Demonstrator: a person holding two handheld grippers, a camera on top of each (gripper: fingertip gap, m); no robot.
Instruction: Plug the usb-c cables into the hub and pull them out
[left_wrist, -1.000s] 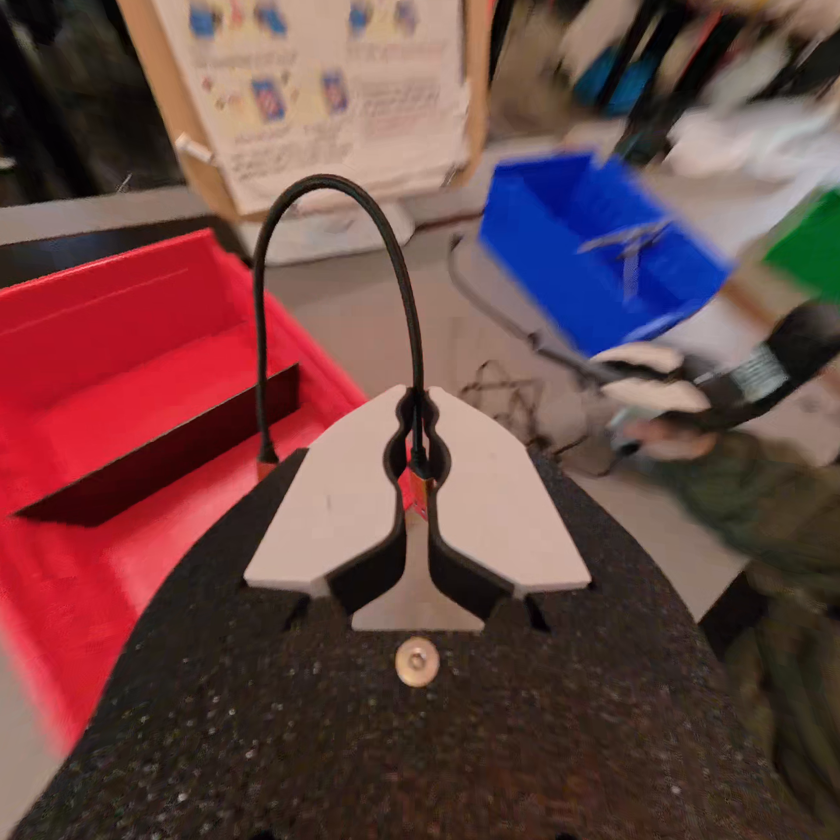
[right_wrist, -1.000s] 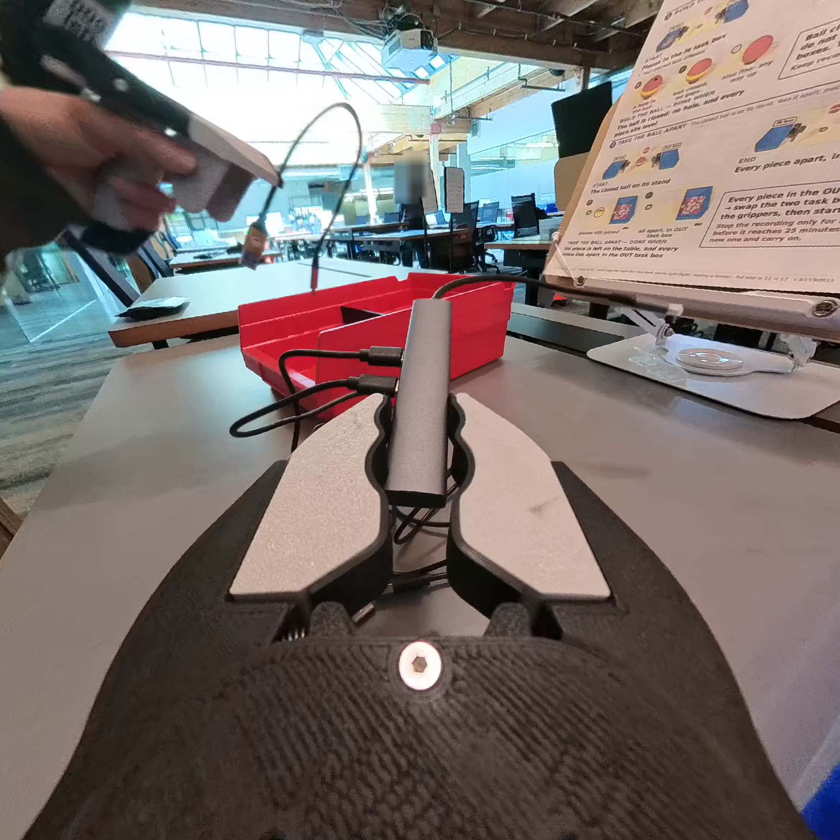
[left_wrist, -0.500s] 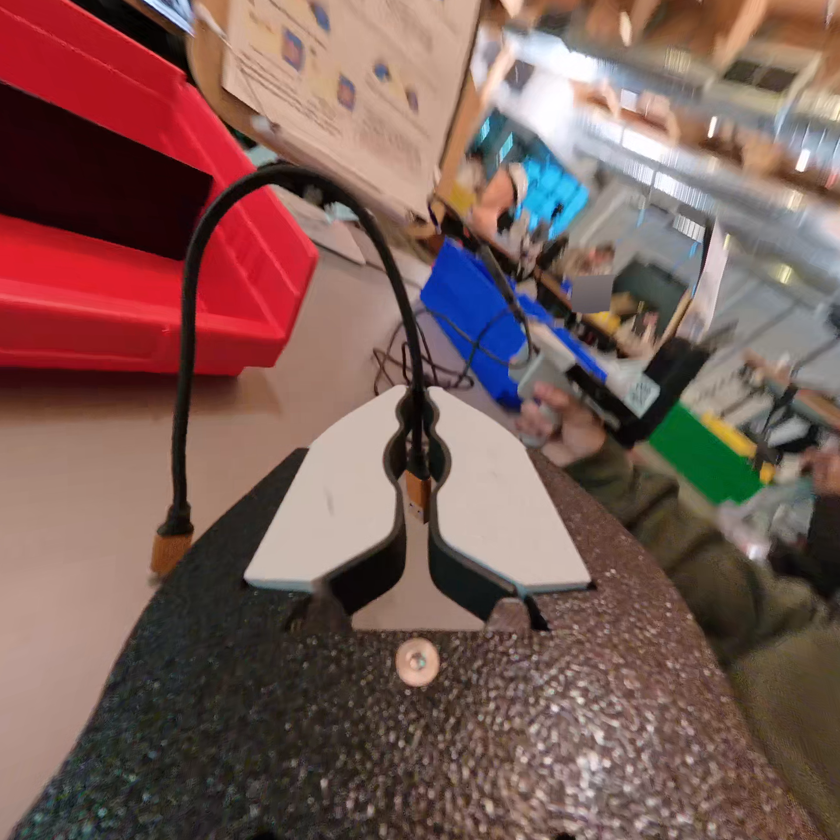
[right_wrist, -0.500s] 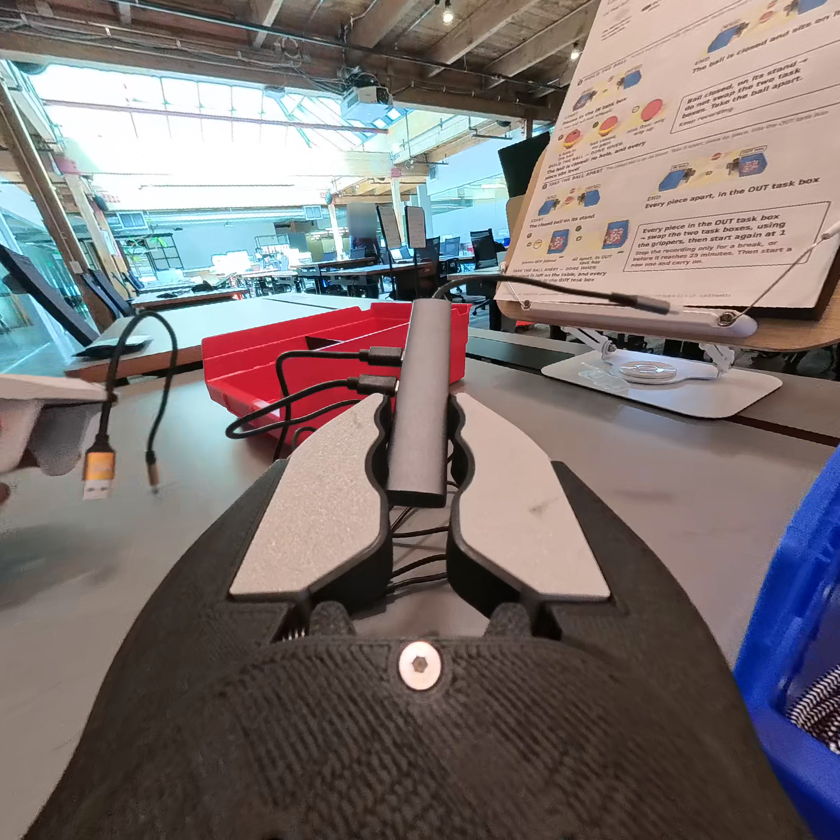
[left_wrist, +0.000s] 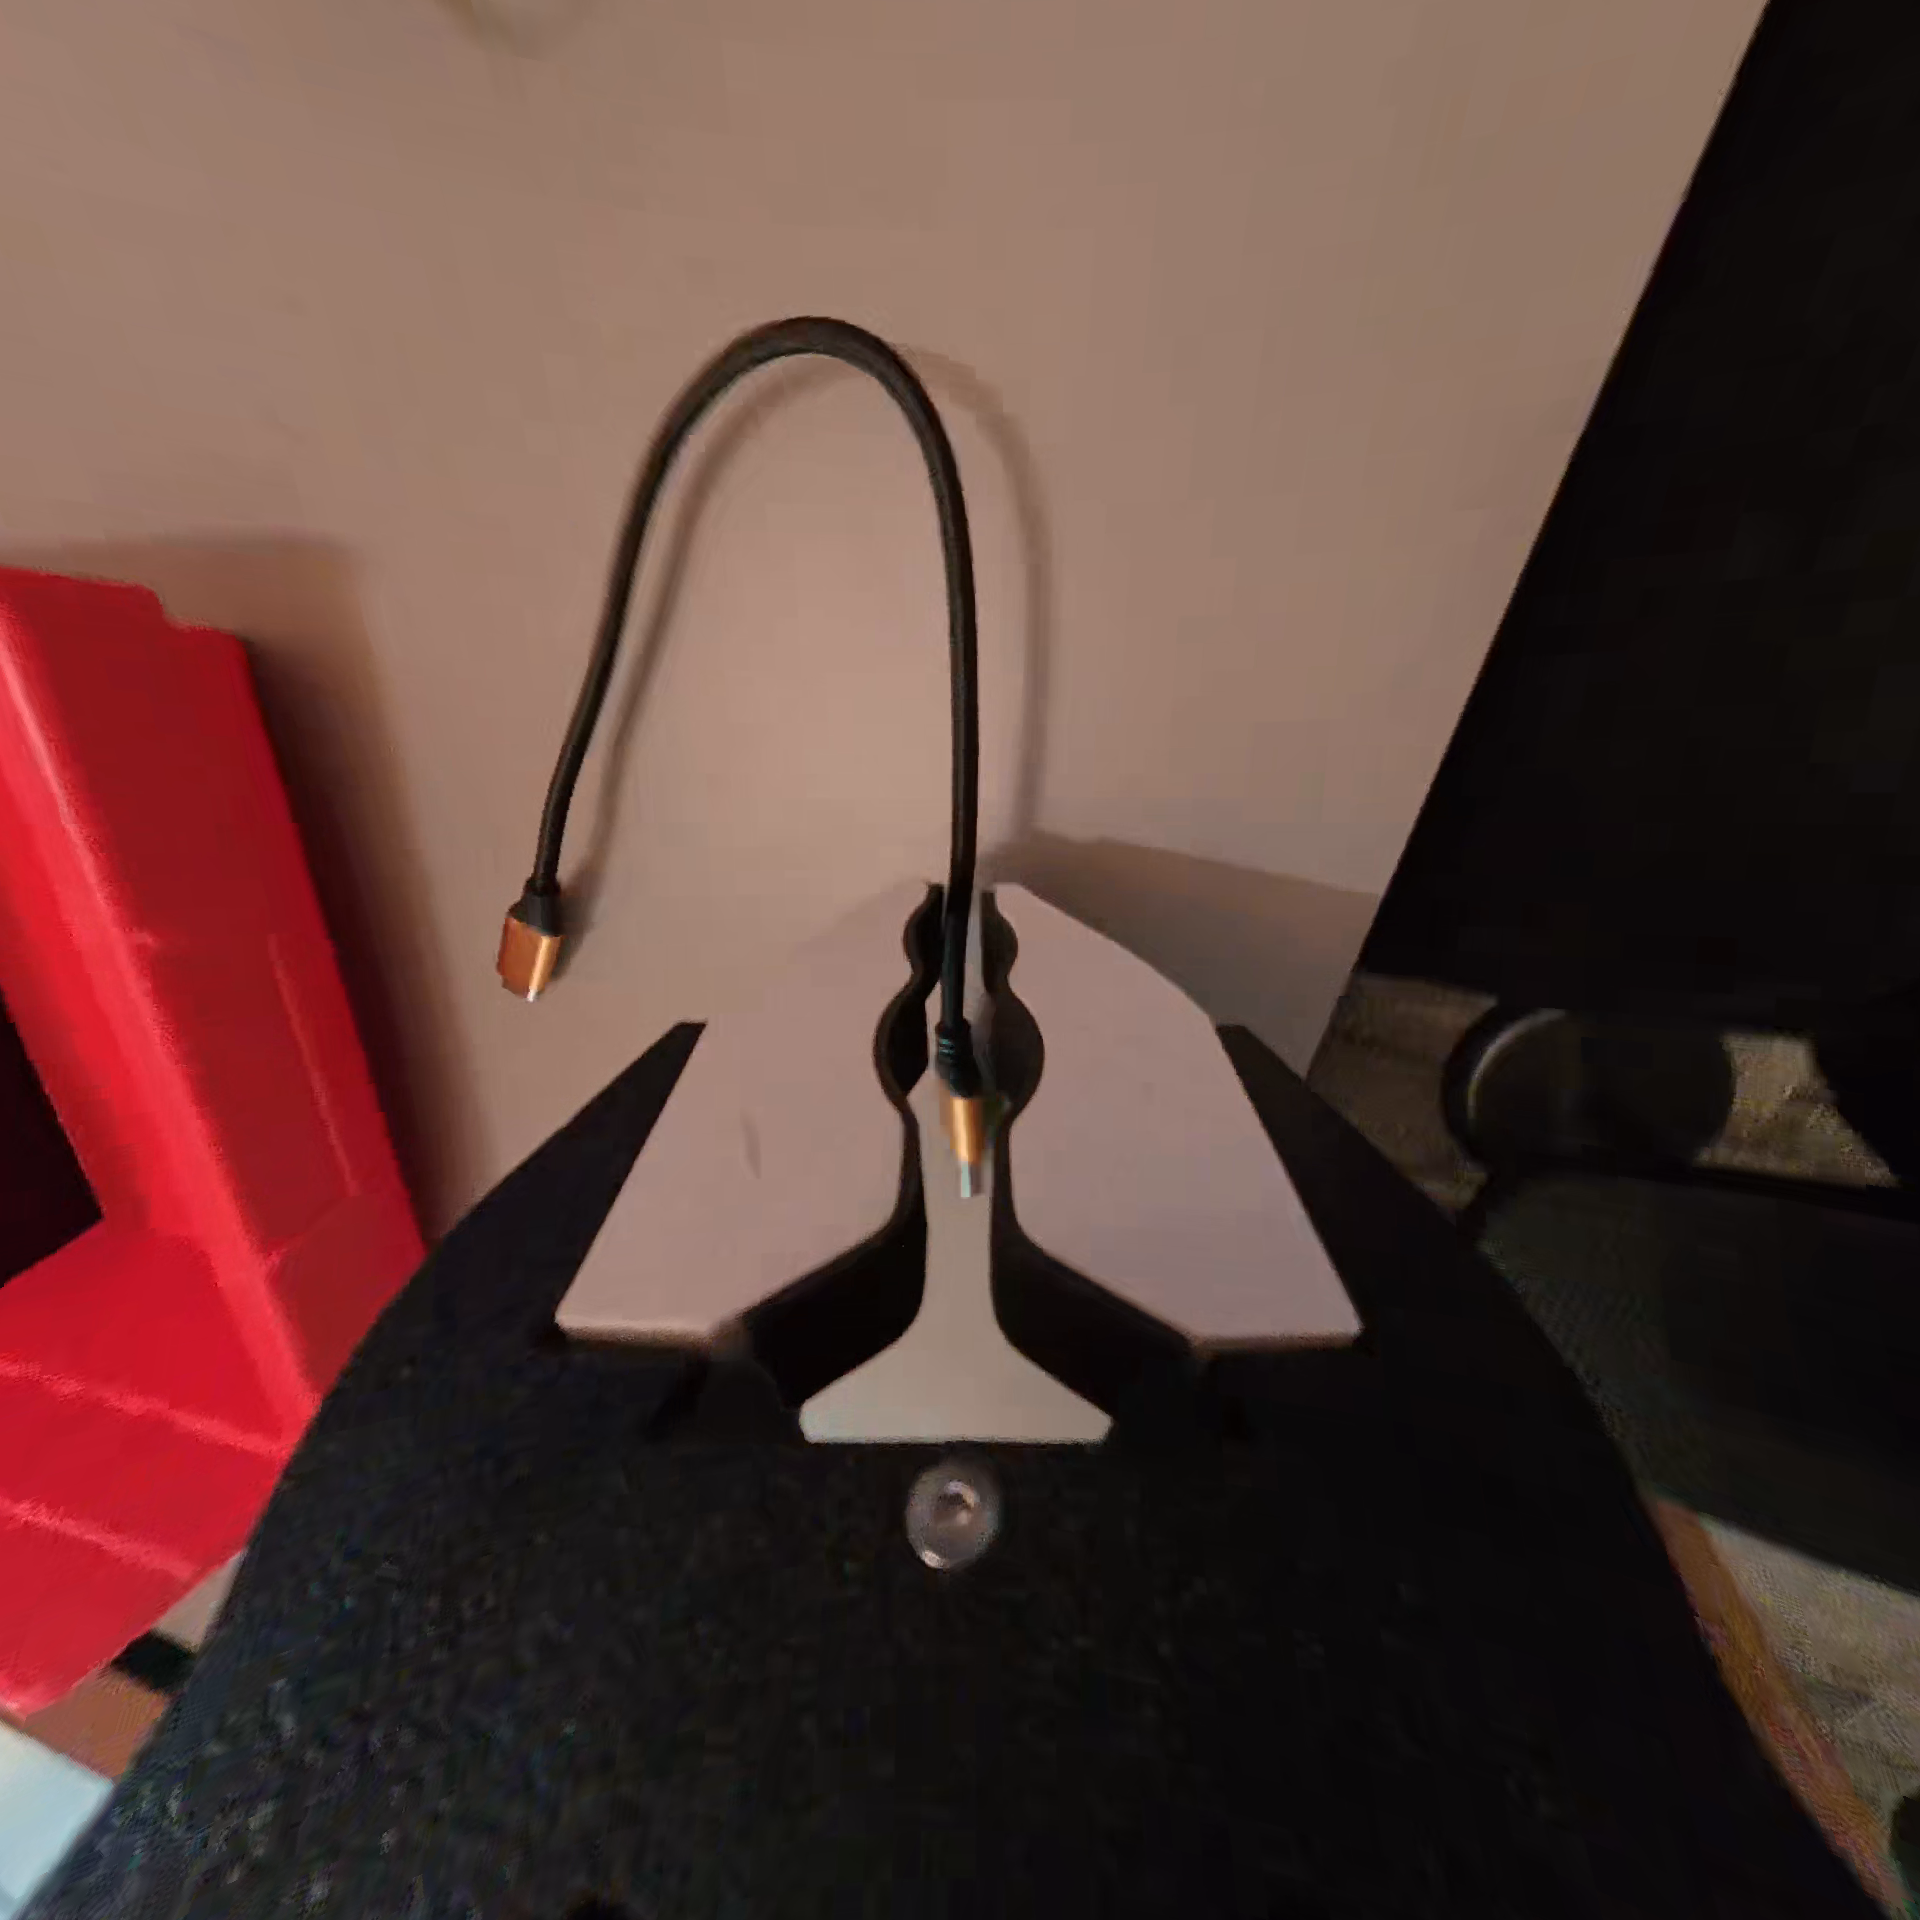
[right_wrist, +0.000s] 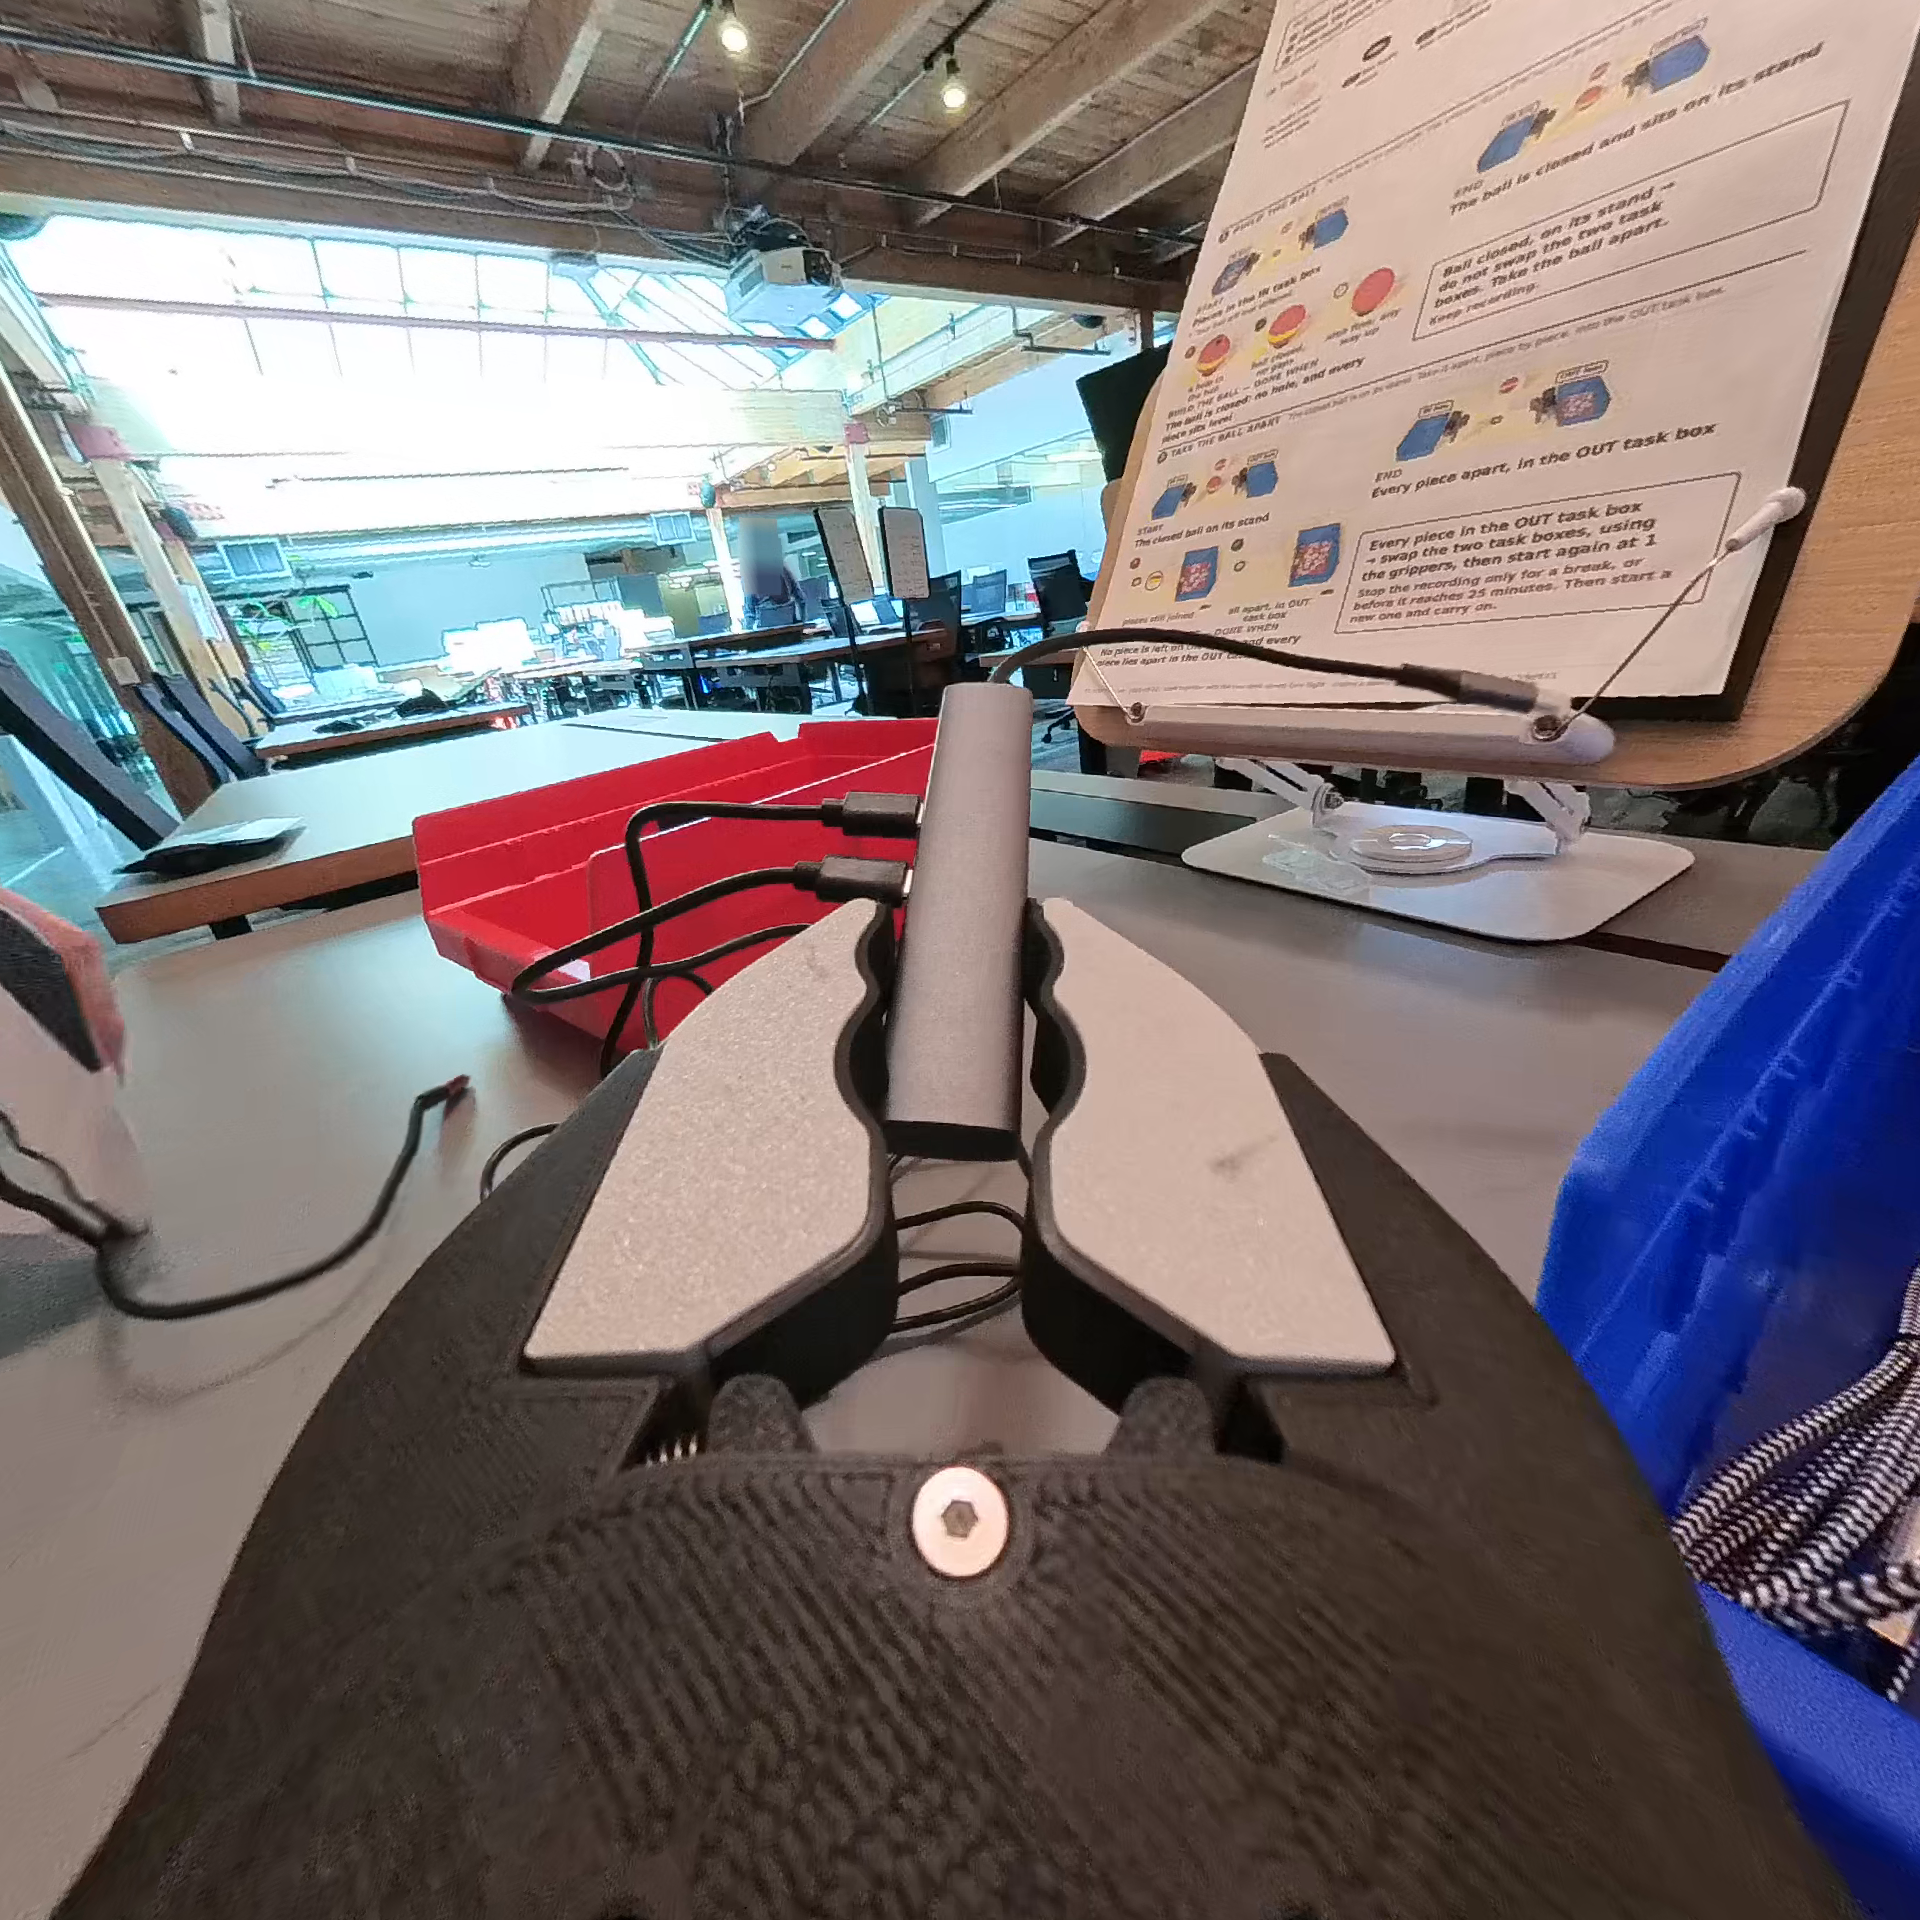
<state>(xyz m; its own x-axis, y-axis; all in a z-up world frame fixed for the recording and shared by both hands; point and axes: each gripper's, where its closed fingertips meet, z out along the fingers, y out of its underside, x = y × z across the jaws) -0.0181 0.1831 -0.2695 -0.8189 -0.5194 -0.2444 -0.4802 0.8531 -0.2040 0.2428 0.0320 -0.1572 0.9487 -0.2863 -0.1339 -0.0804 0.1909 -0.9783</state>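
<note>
1. Fingers of the left gripper (left_wrist: 961, 1049) are pressed together on a short black cable (left_wrist: 831, 343), pinching it just behind one copper plug (left_wrist: 966, 1127), which points back toward the camera.
2. From that pinch the cable arches up and over, and its free copper plug (left_wrist: 530, 951) hangs to the left, near a red bin (left_wrist: 156, 987) and above the table (left_wrist: 1143, 416).
3. Closed on the grey hub (right_wrist: 961, 935), the right gripper (right_wrist: 956, 1029) holds it lengthwise between its fingers, long axis pointing away from the camera and tilted up.
4. Two black plugs (right_wrist: 868, 844) sit in the hub's left side, their leads looping down toward the table.
5. My judgement: the hub's open ports face left, toward the left gripper, so that hand is the nearer one to bring a plug across.
6. As gripped, the plug lies along the fingers pointing backward, so the cable probably needs turning or regripping first; the dangling end may be the easier one to present.
7. At the right edge stands a blue bin (right_wrist: 1766, 1195).
</note>
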